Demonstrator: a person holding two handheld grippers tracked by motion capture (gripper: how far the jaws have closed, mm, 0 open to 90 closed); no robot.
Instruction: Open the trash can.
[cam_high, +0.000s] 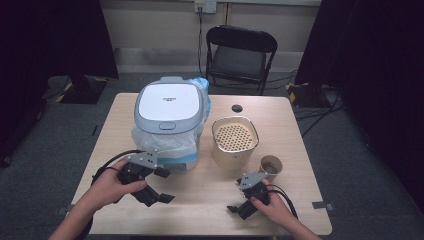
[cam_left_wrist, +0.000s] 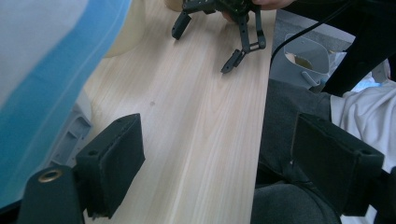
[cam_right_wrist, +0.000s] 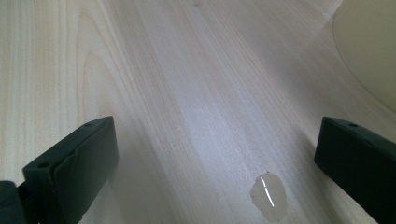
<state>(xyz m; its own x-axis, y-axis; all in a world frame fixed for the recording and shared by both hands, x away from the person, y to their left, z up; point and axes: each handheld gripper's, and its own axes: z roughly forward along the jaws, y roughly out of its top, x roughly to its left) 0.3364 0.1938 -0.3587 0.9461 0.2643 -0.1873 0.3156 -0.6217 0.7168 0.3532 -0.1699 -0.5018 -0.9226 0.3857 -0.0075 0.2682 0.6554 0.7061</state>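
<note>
My left gripper (cam_high: 166, 185) is held above the table's front left, just in front of the white lidded bin (cam_high: 170, 107). In the left gripper view its jaws (cam_left_wrist: 219, 163) stand apart with only bare wood and the table edge between them, so it is open. My right gripper (cam_high: 236, 196) rests low at the front right, in front of the beige perforated basket (cam_high: 235, 137). Its jaws (cam_right_wrist: 215, 158) are wide apart over bare wood, holding nothing. The left gripper view also catches the right gripper (cam_left_wrist: 203, 49) farther off.
The bin is lined with a blue and white plastic bag (cam_left_wrist: 51, 70). A brown paper cup (cam_high: 271, 165) stands right of the basket. A small clear drop of liquid (cam_right_wrist: 267, 195) lies on the wooden table (cam_high: 210, 205). A black chair (cam_high: 240, 50) stands behind it.
</note>
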